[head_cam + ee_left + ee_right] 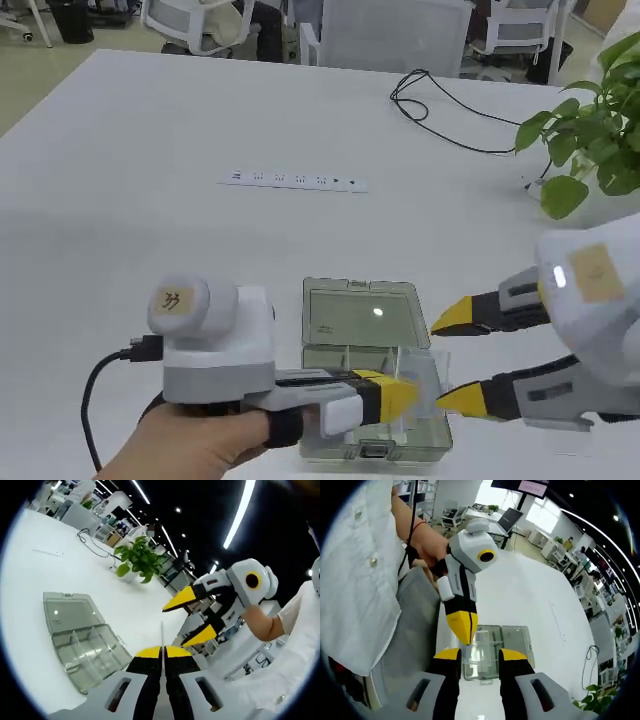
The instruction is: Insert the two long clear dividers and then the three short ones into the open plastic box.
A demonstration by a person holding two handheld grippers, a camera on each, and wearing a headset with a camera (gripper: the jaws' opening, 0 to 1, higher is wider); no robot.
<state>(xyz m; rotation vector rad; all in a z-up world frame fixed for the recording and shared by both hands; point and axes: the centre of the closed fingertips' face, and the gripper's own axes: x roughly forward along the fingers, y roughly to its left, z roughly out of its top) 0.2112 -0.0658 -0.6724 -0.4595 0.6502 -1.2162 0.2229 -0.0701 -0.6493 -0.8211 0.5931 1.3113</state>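
White table (200,120): one box (360,315); left gripper (161,652) pinches one divider (161,631); right gripper (447,362) jaws apart.

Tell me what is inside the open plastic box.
Clear dividers stand inside the plastic box, and its compartments look empty. In the head view the left gripper, shut on another divider, covers its near part.

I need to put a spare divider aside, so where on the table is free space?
Free: the bare table left of the power strip, and the band between that strip and the open box. Crowded: over the box, where the left hand-held gripper and right hand-held gripper meet; also near the plant and cable.
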